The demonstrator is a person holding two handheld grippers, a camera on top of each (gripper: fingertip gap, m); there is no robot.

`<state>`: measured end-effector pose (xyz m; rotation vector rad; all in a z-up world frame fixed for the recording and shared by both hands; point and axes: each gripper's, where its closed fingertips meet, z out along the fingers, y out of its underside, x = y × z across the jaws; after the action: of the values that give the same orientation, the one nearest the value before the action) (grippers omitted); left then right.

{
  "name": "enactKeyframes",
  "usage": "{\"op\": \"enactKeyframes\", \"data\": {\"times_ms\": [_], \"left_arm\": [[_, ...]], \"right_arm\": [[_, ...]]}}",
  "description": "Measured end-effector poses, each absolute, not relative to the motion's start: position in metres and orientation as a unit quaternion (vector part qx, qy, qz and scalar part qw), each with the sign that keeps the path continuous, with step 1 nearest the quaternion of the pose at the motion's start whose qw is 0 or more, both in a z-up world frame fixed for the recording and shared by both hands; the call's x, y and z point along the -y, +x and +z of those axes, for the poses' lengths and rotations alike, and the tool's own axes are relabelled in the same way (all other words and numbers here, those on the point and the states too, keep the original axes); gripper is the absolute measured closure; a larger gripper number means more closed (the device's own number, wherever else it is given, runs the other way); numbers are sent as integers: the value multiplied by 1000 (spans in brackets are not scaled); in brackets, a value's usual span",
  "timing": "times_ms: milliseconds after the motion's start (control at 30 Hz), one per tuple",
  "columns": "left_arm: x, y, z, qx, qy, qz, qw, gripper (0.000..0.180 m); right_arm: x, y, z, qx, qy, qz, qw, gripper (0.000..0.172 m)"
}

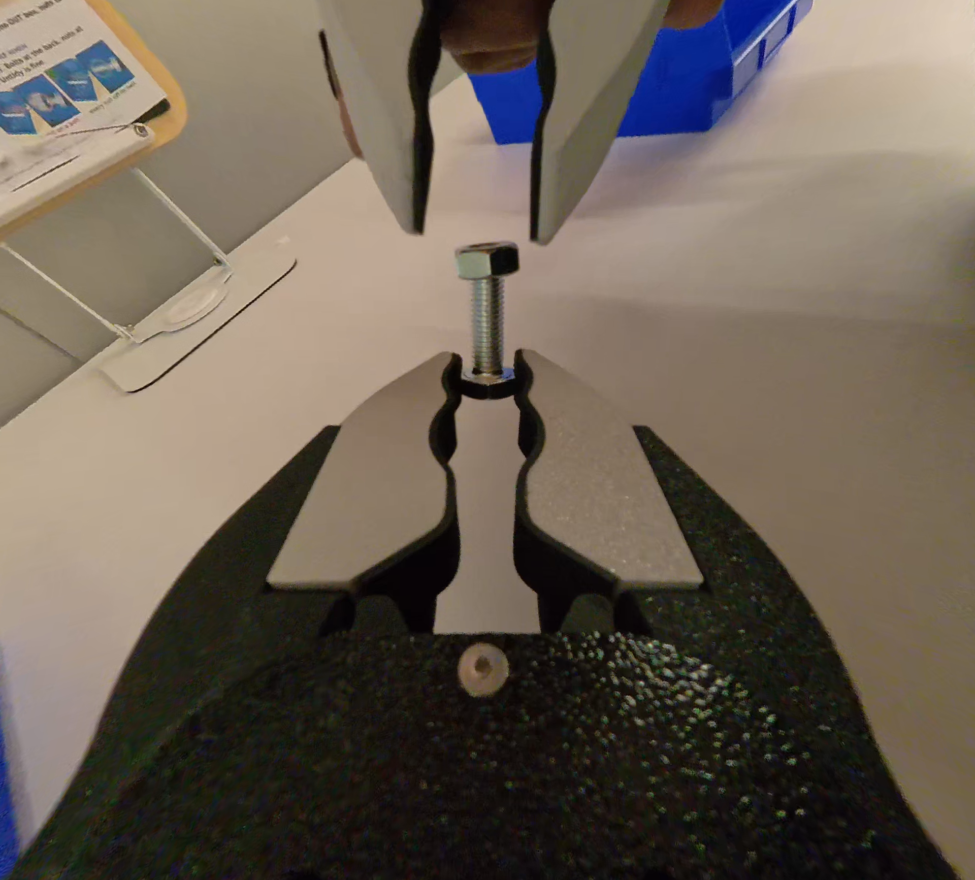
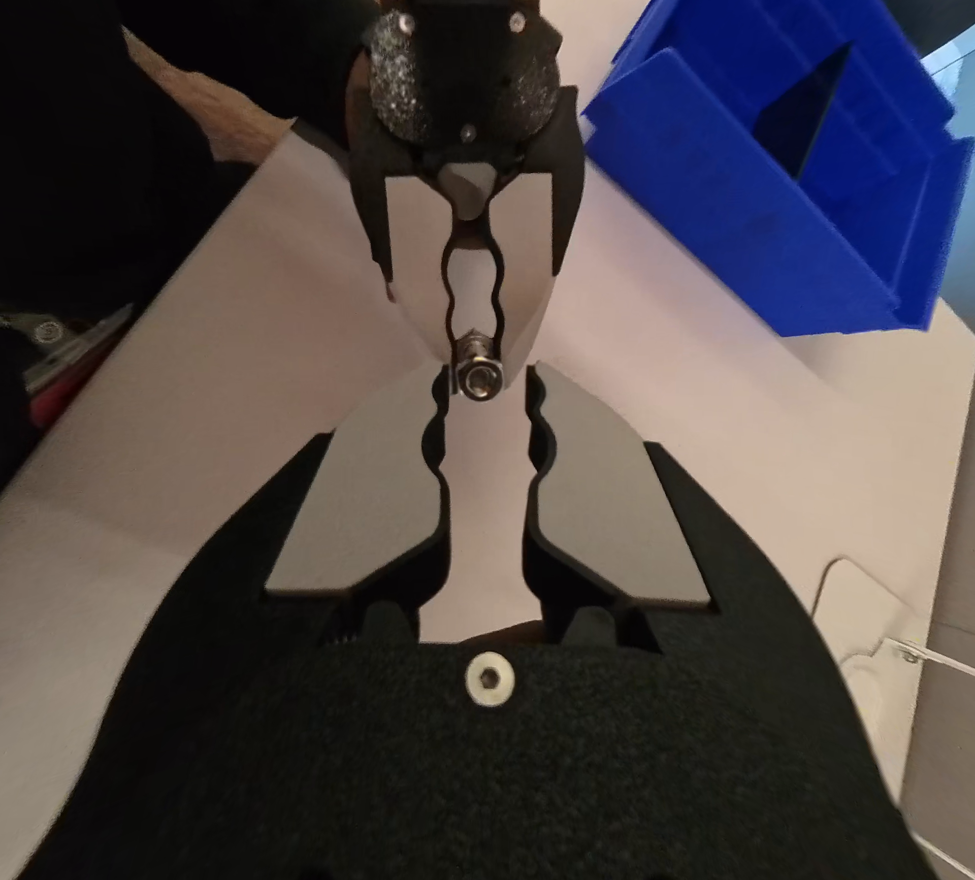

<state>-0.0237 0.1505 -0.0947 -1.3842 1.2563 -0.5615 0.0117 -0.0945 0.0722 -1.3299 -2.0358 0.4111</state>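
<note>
My left gripper is shut on the head of a silver bolt. The bolt points straight ahead, with a hex nut on its far end. My right gripper faces it from the far side, jaws apart, its fingertips just short of the nut. In the right wrist view the nut shows end-on between my right gripper's fingertips. It is close to the left pad and clear of the right one. Behind it, the left gripper clamps the bolt.
All this is above a white table. A blue plastic bin stands behind the right gripper and also shows in the right wrist view. A printed sheet on a wooden board leans on a metal stand at the left. My hands' fingertips stand some 30 cm from each other.
</note>
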Motion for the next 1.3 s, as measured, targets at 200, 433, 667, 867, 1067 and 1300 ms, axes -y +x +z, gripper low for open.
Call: {"op": "enactKeyframes", "data": {"times_ms": [200,433,667,867,1067,1300], "left_arm": [[-158,-27,-98,-530,-606,-185,564,162],[-165,-31,-101,-545,-587,-48,597,162],[-160,-22,-101,-530,-592,-104,598,162],[-159,-23,-95,-510,-596,-148,602,162],[-153,-19,-90,-487,-604,-232,587,162],[-153,-17,-93,-506,-603,-213,579,162]], "right_arm": [[87,12,59,724,-596,158,310,154],[87,15,55,528,-765,277,246,154],[88,17,57,498,-768,306,262,154],[88,15,64,525,-738,294,306,154],[89,14,69,552,-703,277,353,154],[91,19,64,568,-708,250,338,154]]}}
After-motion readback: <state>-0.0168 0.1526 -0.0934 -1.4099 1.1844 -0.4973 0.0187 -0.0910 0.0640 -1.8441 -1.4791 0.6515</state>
